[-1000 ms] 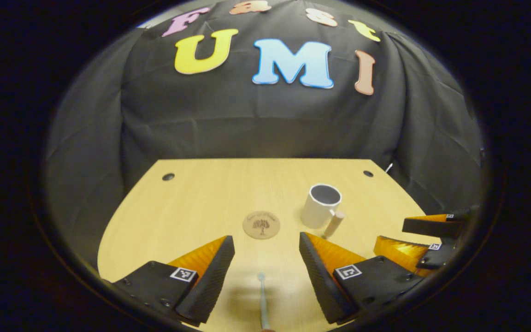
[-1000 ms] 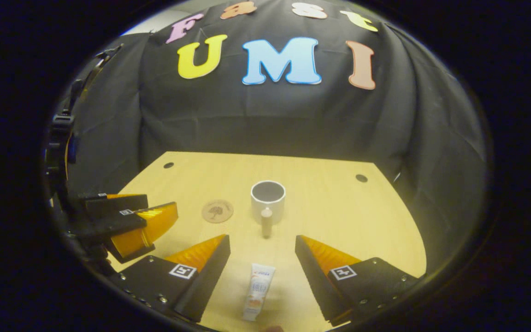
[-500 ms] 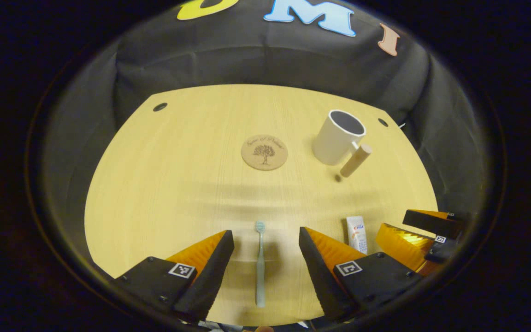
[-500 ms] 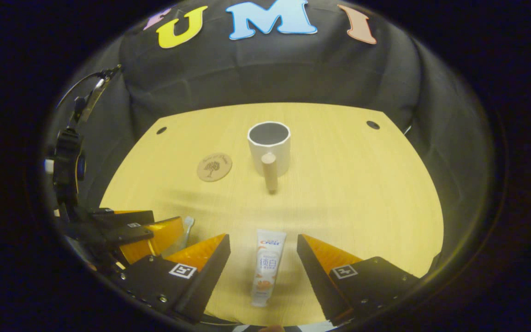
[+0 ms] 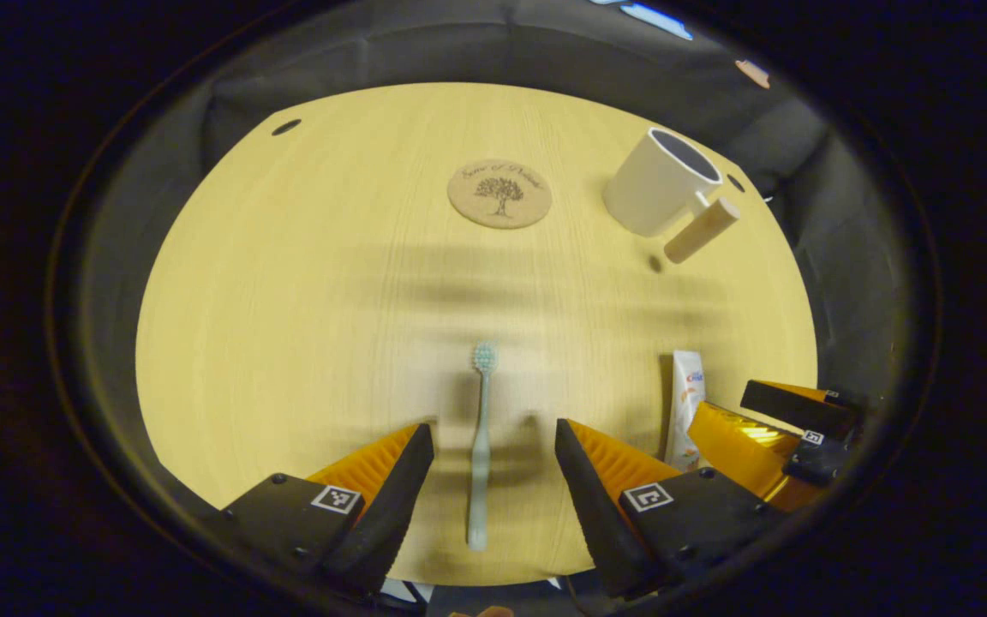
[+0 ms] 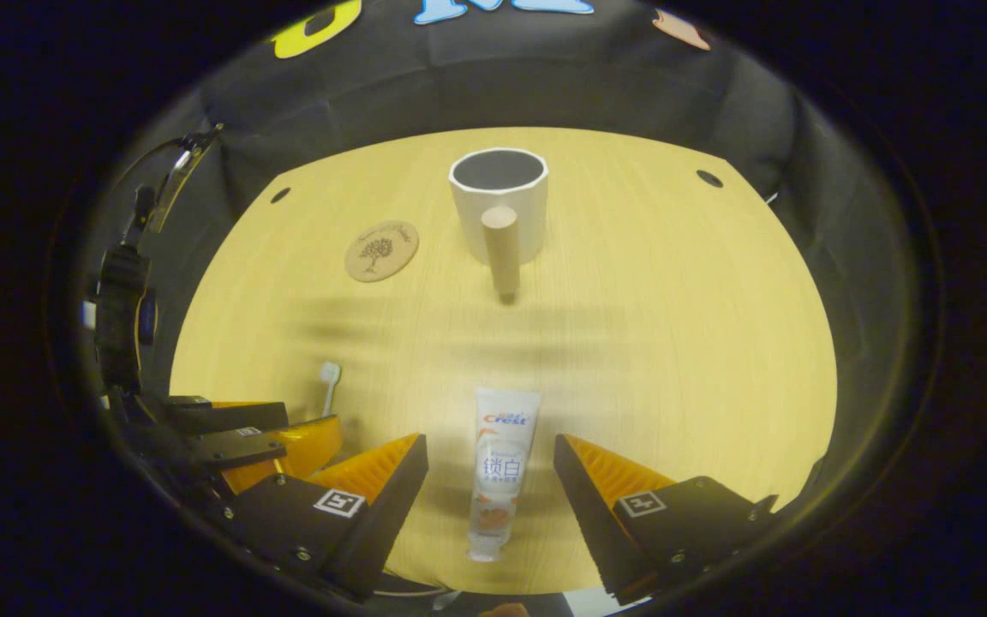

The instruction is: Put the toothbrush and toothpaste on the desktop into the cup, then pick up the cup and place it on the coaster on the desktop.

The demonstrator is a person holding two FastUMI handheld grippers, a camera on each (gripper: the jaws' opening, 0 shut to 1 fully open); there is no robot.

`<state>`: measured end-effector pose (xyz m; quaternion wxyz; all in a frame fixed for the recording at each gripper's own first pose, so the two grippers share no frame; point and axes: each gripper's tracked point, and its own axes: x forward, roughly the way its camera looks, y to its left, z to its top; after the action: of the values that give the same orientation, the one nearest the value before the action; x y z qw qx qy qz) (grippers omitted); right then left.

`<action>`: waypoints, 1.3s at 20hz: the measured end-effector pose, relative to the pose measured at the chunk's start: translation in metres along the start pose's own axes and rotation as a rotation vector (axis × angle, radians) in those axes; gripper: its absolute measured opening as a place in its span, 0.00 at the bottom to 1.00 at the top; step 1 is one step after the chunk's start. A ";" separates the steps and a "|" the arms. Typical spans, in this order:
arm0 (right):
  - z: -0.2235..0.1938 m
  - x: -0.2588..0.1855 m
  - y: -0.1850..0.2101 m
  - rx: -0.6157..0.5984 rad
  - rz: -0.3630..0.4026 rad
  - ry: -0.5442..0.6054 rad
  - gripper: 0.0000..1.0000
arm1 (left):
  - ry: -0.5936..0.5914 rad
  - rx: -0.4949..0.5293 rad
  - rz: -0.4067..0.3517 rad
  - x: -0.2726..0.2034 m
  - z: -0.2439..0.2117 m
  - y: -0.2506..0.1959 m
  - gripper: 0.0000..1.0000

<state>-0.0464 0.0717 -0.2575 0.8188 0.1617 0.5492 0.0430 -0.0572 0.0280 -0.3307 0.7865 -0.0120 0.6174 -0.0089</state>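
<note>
A pale green toothbrush point(image 5: 481, 446) lies on the wooden desktop point(image 5: 305, 283), its handle between the spread fingers of my open left gripper point(image 5: 493, 441). A white toothpaste tube point(image 6: 498, 467) lies flat between the fingers of my open right gripper point(image 6: 491, 450). The white cup point(image 6: 500, 201) with a wooden handle point(image 6: 502, 248) stands upright farther back, empty as far as I see. A round cork coaster point(image 6: 381, 250) lies to its left. In the left gripper view the cup point(image 5: 660, 182), the coaster point(image 5: 499, 194) and the toothpaste point(image 5: 684, 403) also show, with the right gripper point(image 5: 768, 420) beside the tube.
The left gripper point(image 6: 245, 428) shows at the lower left of the right gripper view, by the toothbrush head point(image 6: 329, 377). Black cloth walls the desk on three sides. Two round cable holes point(image 6: 708, 178) sit near the far edge.
Both grippers have tilted downward and come lower over the desk. The toothbrush and the toothpaste now lie farther in between their fingers. Nothing has been taken hold of.
</note>
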 end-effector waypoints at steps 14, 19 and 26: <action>-0.025 0.030 0.001 0.028 0.035 0.171 0.92 | 0.184 0.040 0.036 0.013 -0.029 -0.001 0.94; -0.026 0.037 0.000 0.035 0.035 0.187 0.91 | 0.175 0.052 0.104 0.013 -0.027 0.009 0.69; -0.034 0.036 -0.003 0.024 0.024 0.208 0.73 | 0.139 0.063 0.101 0.014 -0.028 0.000 0.45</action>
<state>-0.0640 0.0850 -0.3020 0.7547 0.1728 0.6297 0.0628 -0.0809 0.0270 -0.3513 0.7411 0.0445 0.6699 0.0103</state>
